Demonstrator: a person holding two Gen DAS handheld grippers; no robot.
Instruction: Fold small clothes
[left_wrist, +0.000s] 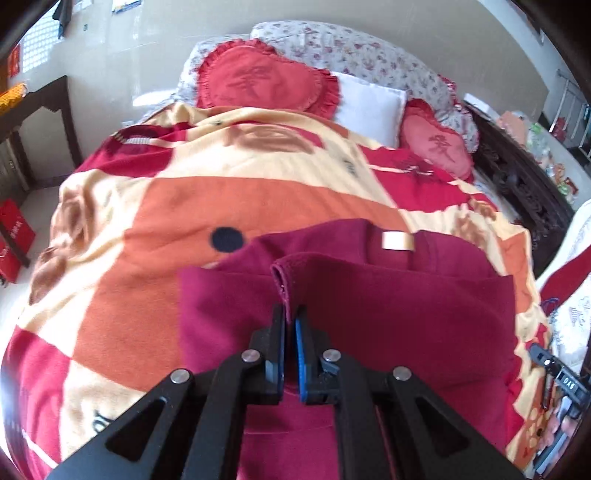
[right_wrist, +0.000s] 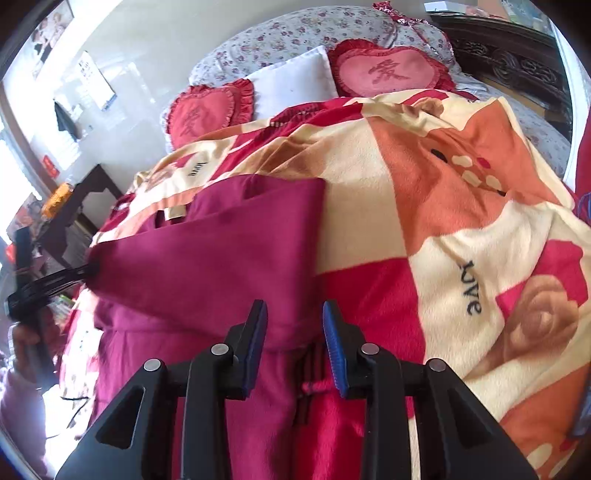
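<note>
My left hand-held gripper (left_wrist: 290, 314) is clamped on the sleeve cuff of the maroon garment (left_wrist: 388, 295) at lower centre, lying on the blanket (left_wrist: 221, 199). My right hand-held gripper (right_wrist: 294, 317) stands part open, empty, over the hem. Carry the cuff across taut, keeping the fold edge straight.

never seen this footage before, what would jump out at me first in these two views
The dark red garment lying on the bright orange, cream and red blanket grabs the eye first, with the left tool shut on a fold of it in the foreground. In the right wrist view, the right tool stands open above the garment's near edge. Beyond, two red heart-shaped cushions flank a white pillow at the head of the bed.
</note>
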